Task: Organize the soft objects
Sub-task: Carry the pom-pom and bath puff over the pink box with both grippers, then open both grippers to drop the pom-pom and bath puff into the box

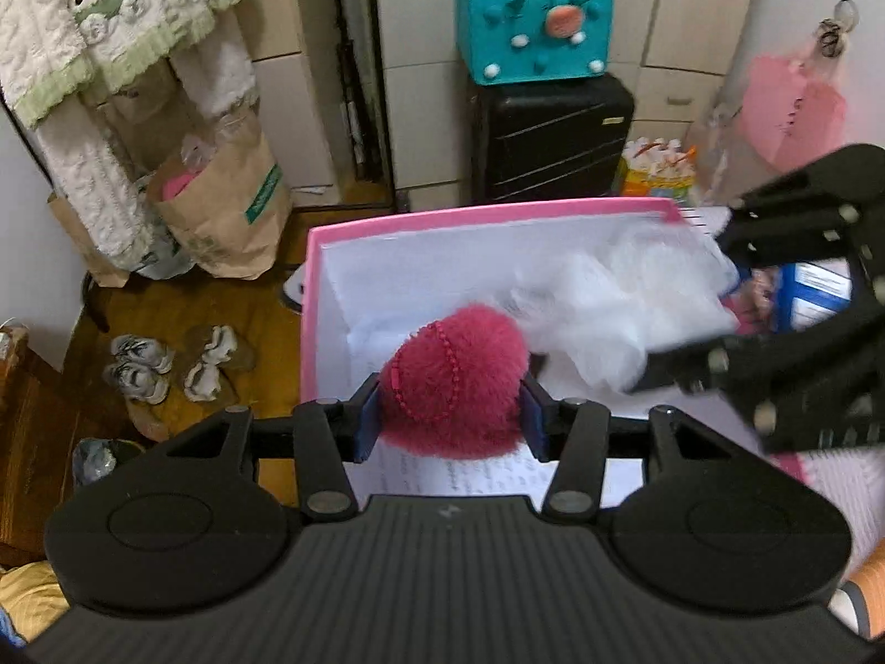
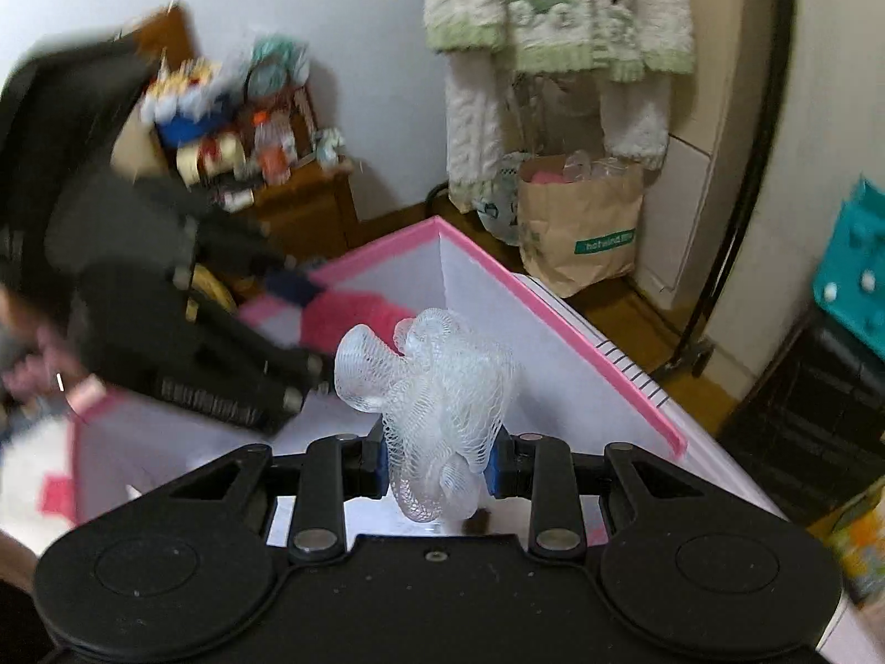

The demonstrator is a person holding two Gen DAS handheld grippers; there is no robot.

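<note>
Left gripper [image 1: 451,415] is clenched on a fuzzy magenta pouf [image 1: 453,376], the blue pads pressing into both of its sides; a beaded pink cord runs in a loop across the pouf's face. The pouf hangs over the open pink-rimmed box [image 1: 312,299], near its left wall, above the white interior. Printed paper lies just below the pouf inside the box.

Right gripper [image 2: 440,467] is clenched on a white mesh bath sponge [image 2: 426,382], gripped at its lower part, with the bulk of the netting bunched above the pads. The sponge is held over the same box [image 2: 581,343], close to its far corner. In the left wrist view the sponge [image 1: 597,310] appears blurred at the right of the box interior, with the right gripper body beside it. In the right wrist view the left gripper is a blurred dark mass at the left, with magenta fluff showing beyond it inside the box.

Surroundings: a brown paper bag [image 1: 227,210] stands on the wooden floor beside the box, under a hanging white quilted garment [image 1: 110,16]. A teal felt bag [image 1: 534,27] sits on a black suitcase [image 1: 553,138] behind the box. Slippers [image 1: 177,365] lie on the floor to the left
</note>
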